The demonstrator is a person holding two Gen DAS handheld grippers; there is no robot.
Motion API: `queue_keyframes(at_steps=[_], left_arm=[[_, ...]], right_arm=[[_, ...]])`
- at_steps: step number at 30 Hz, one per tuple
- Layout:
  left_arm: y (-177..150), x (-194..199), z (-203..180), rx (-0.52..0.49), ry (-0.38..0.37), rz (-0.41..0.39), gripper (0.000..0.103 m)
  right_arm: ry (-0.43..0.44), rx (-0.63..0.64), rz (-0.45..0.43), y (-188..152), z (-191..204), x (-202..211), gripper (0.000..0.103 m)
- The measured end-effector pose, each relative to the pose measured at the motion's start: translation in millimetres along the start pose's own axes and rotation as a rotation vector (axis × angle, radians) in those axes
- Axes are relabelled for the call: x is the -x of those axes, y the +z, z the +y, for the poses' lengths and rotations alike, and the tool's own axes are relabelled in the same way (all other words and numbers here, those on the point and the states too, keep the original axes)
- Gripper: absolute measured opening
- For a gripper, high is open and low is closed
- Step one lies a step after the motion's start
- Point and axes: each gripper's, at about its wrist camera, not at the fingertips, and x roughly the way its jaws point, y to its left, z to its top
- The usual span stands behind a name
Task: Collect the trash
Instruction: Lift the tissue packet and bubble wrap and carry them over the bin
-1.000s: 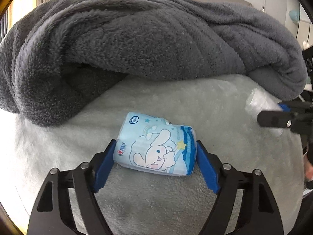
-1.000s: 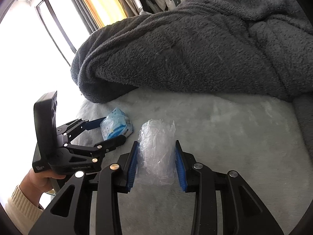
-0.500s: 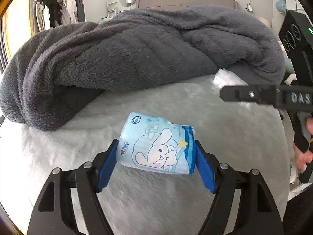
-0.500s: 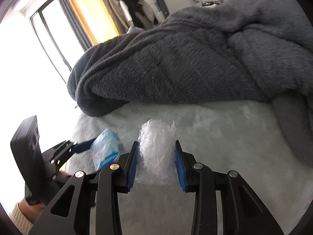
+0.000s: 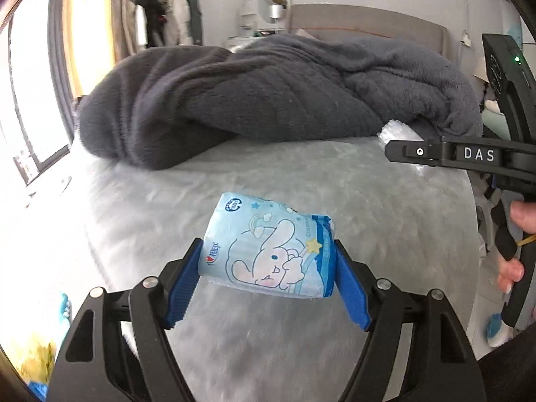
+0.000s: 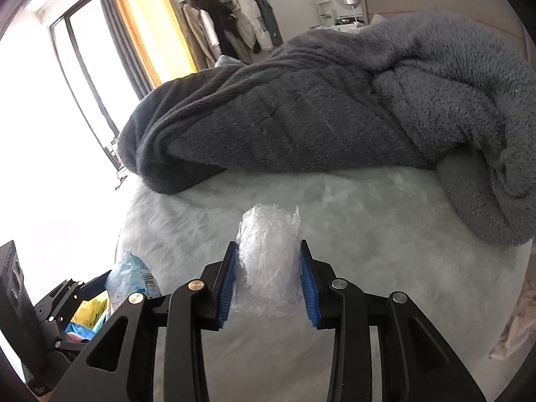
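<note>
Carry step, as I read it: both pieces of trash are picked and held clear of the bed, nothing dropped off yet.

Left gripper: clenched on the blue tissue pack, one blue pad on each short end, jaws wide because the pack sits crosswise. The pack hangs above the pale fleece bed cover, on the near side of the grey blanket, not touching either. In the right wrist view the same pack shows low at the left, off the bed's left edge.

Right gripper: clenched on the crumpled clear plastic wrap, pads pressing both sides, wrap squashed narrow. It also hangs over the bed cover, well short of the grey blanket. From the left wrist view, the wrap peeks out above the right gripper's finger, against the blanket's edge.

Next, my read: find the bin. No clear bin in either view; yellow and blue stuff shows off the bed's left edge, can't tell what it is. Keep both grips tight until over the drop point. The wrap is springy and slick, so it's the likelier one to slip.
</note>
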Motion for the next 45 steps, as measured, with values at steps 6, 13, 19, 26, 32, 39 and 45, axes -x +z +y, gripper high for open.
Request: queue_keyframes(at_steps=[6,13,19,26,32,39,45], left_arm=[[-17.4,28.7,21.6,0.074,0.080,-0.014,0.076],[-39.6,51.2,51.2,0.153,0.141,-0.002,0.076],[-61.7,57.2,74.7,0.206,0.195,0.054,0.076],[-88.2,69.8,116.1,0.325,0.230,0.114,0.076],[-119.4,67.4,159.4,0.453,0.247,0.225,0.076],[-155.1,67.0,199.0,0.561,0.242,0.315,0.076],[-179.0,64.8,215.3,0.555,0.239,0.389,0.077]], right_arm=[[0.021,0.018,-0.021,-15.0,27.3,24.2,0.036],[0.050,0.093,-0.017,-33.8,68.7,40.0,0.036],[0.070,0.186,-0.008,-55.3,102.2,45.6,0.036],[0.102,0.245,-0.013,-67.8,137.7,42.8,0.036],[0.162,0.280,0.024,-77.5,176.2,22.7,0.036],[0.227,0.344,0.069,-93.3,227.1,0.2,0.036],[0.256,0.397,0.103,-105.6,260.8,-14.6,0.036]])
